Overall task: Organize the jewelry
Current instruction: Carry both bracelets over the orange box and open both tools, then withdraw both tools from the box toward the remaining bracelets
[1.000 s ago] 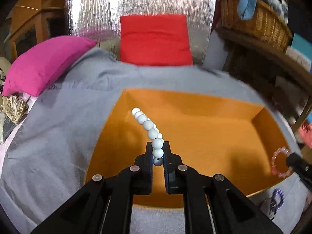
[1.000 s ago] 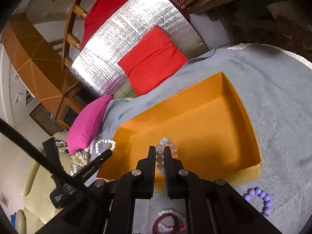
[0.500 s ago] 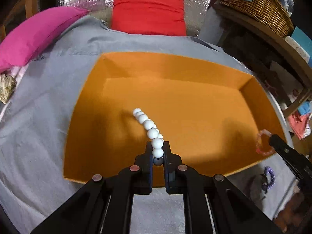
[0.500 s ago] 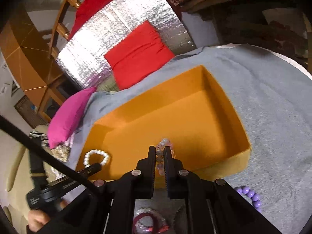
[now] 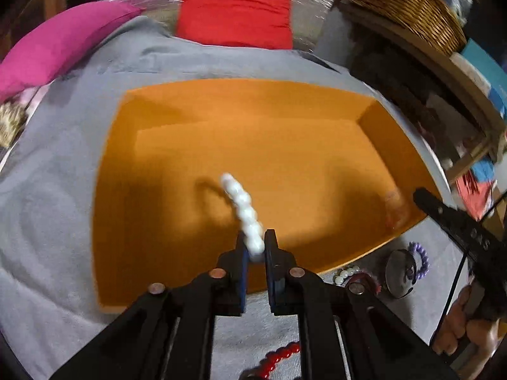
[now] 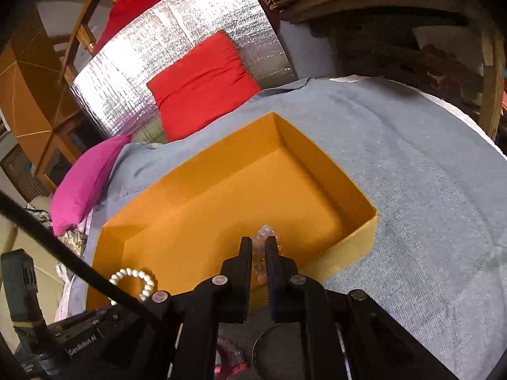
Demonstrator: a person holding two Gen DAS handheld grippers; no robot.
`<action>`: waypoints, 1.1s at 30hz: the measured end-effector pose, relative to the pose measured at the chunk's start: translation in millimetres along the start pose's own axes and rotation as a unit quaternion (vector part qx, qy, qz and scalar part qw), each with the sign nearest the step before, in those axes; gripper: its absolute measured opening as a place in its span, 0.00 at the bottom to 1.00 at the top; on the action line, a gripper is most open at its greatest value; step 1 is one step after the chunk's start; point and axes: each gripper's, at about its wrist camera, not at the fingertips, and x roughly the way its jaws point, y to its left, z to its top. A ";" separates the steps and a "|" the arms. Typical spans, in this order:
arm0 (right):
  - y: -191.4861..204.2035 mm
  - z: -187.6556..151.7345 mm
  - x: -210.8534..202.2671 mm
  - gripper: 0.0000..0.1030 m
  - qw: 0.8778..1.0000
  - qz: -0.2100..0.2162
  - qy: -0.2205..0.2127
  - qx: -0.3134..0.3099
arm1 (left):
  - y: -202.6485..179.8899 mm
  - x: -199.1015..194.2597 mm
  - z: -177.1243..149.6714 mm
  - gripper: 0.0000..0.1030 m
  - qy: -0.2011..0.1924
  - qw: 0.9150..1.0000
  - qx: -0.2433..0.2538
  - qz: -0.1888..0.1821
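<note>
Bed covered by a grey cloth. Orange box sits centrally on it. Beyond the box: red cushion and pink cushion. Near the box's front edge: purple bracelet, red beads, possibly a small round mirror.

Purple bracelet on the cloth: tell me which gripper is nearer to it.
Right. The purple bracelet lies outside the orange box, just below the right gripper at that near corner. The left gripper is farther along the box's near edge, holding white beads.
</note>
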 end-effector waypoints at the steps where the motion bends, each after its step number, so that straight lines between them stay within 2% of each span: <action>1: 1.5 -0.2 -2.5 0.17 1.000 0.006 0.004 0.001 | 2.2 -3.2 -0.9 0.16 -0.003 1.000 -0.003 0.004; 3: 5.1 -0.8 -8.7 0.33 1.000 0.011 0.006 0.000 | 3.8 -17.8 -5.7 0.33 -0.021 1.000 0.003 0.021; 4: 7.9 -0.9 -13.5 0.39 1.000 0.009 0.005 -0.005 | 3.1 -28.8 -9.6 0.46 -0.036 0.999 0.010 0.030; 5: 11.2 -0.9 -20.2 0.54 1.000 0.005 0.003 -0.011 | 3.2 -36.0 -12.5 0.53 -0.046 0.998 0.015 0.034; 6: 14.0 -1.4 -29.0 0.64 1.000 0.000 -0.001 -0.017 | 3.4 -50.3 -17.7 0.55 -0.066 0.997 0.023 0.045; 8: 17.6 -3.9 -48.5 0.64 0.999 0.003 -0.017 -0.028 | 6.7 -67.4 -26.3 0.57 -0.086 0.994 0.027 0.060; 10: 17.8 -7.4 -68.6 0.64 0.999 0.011 -0.023 -0.036 | 15.3 -88.3 -43.6 0.64 -0.113 0.990 0.025 0.081; 13: 9.5 -13.4 -96.4 0.65 0.999 0.017 -0.034 -0.034 | 23.6 -107.1 -73.2 0.67 -0.139 0.985 0.022 0.101; 19: -13.3 -17.3 -135.7 0.66 0.999 0.013 -0.036 -0.016 | 31.5 -121.8 -120.3 0.72 -0.151 0.983 0.028 0.104; 24: -24.7 -23.1 -151.2 0.70 0.999 0.014 -0.030 -0.033 | 28.5 -125.4 -131.9 0.75 -0.172 0.973 0.082 0.130; 28: -39.1 -23.6 -149.0 0.70 0.999 0.032 -0.023 -0.028 | 33.7 -124.1 -131.2 0.76 -0.172 0.976 0.080 0.111; 31: -47.4 -24.8 -143.4 0.70 0.998 0.046 -0.016 -0.026 | 35.7 -117.7 -127.9 0.76 -0.159 0.981 0.067 0.086; 33: -53.7 -27.2 -138.2 0.70 0.998 0.060 -0.013 -0.021 | 32.3 -109.3 -125.3 0.76 -0.148 0.984 0.059 0.081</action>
